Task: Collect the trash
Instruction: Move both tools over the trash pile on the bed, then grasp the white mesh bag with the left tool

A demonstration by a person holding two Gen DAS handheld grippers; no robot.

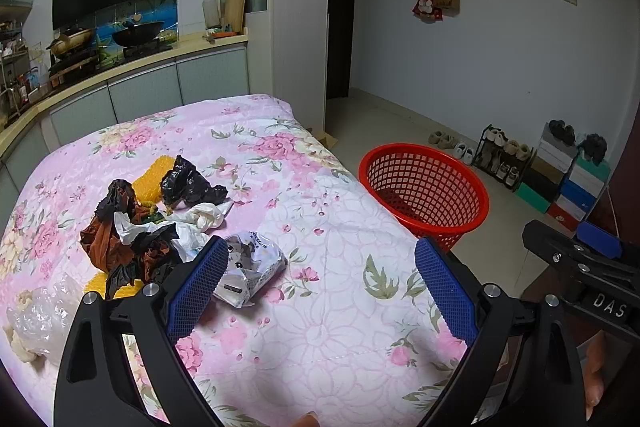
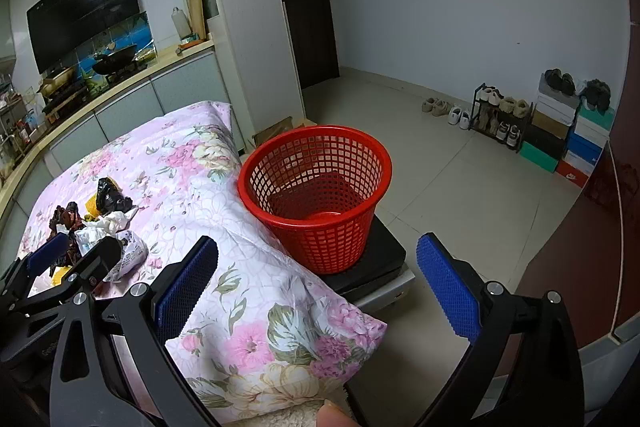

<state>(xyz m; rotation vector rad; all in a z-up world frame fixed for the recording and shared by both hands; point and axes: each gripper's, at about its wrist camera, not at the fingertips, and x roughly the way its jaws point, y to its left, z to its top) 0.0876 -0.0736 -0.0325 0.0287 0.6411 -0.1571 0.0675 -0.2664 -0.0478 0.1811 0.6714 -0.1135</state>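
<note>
In the left wrist view, the left gripper (image 1: 320,291) is hovering wide apart and holding nothing over the floral bed (image 1: 328,307), its left finger just beside a white wrapper (image 1: 254,267) at the trash pile (image 1: 152,223).

In the right wrist view, the right gripper (image 2: 320,291) is gaping wide, holding nothing, facing the red basket (image 2: 316,195) beside the bed.

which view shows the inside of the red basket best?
Right wrist. It looks down into the red basket, showing the whole rim and a bare floor inside. Left wrist shows the basket at a flatter angle, its lower part hidden behind the floral quilt.
</note>
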